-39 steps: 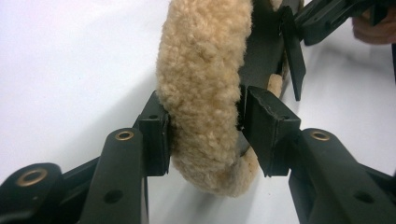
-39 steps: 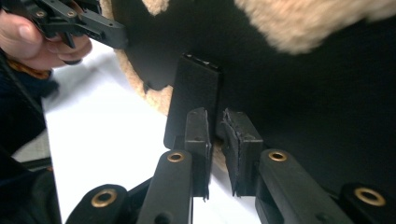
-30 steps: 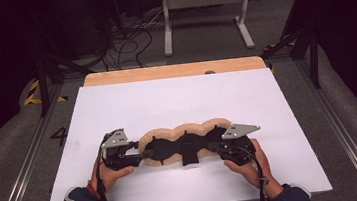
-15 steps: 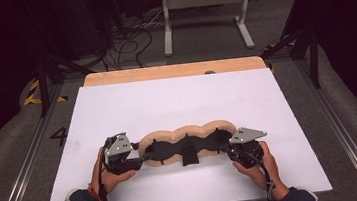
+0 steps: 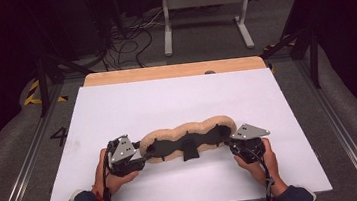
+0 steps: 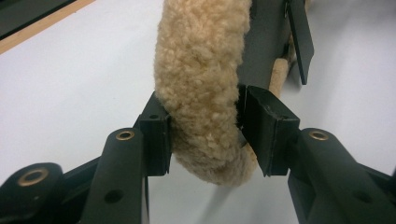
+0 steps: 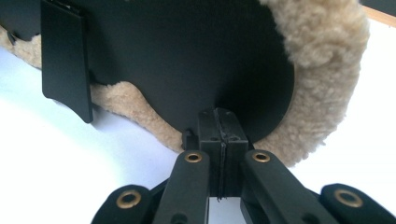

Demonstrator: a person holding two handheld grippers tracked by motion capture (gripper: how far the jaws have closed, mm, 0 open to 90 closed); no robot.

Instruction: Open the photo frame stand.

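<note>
Near the front edge of the white table (image 5: 176, 100), from the high view: showed a long fleece pad (image 5: 184, 128) lying flat and parallel to that edge, wavy tan rim up, black backing (image 5: 195, 138) facing the camera. Showed the left gripper (image 5: 142, 157) at the pad's left end and the right gripper (image 5: 231, 145) at its right end, each in a hand, well inside both side edges of the table.

Along the left gripper view: showed the left gripper (image 6: 205, 135) partly open, jaws spread just as wide as the pad's thick end and pressed on it, one pad sunk into tan fleece (image 6: 205, 93), the other against the black backing (image 6: 266, 46).

Along the right gripper view: showed the right gripper (image 7: 219, 126) closed to a hairline, tips right at the lower edge of the backing (image 7: 187, 56), with a flat black strap tab (image 7: 65, 56) hanging farther along. Could not tell whether a thin lip of backing sat between those jaws.

Judged light, soft and floppy, likely to sag in the middle when lifted by the ends. Judged the fleece compressible, so safest gripped deep across the full rolled rim; the thin backing edge looked easy to slip from.
</note>
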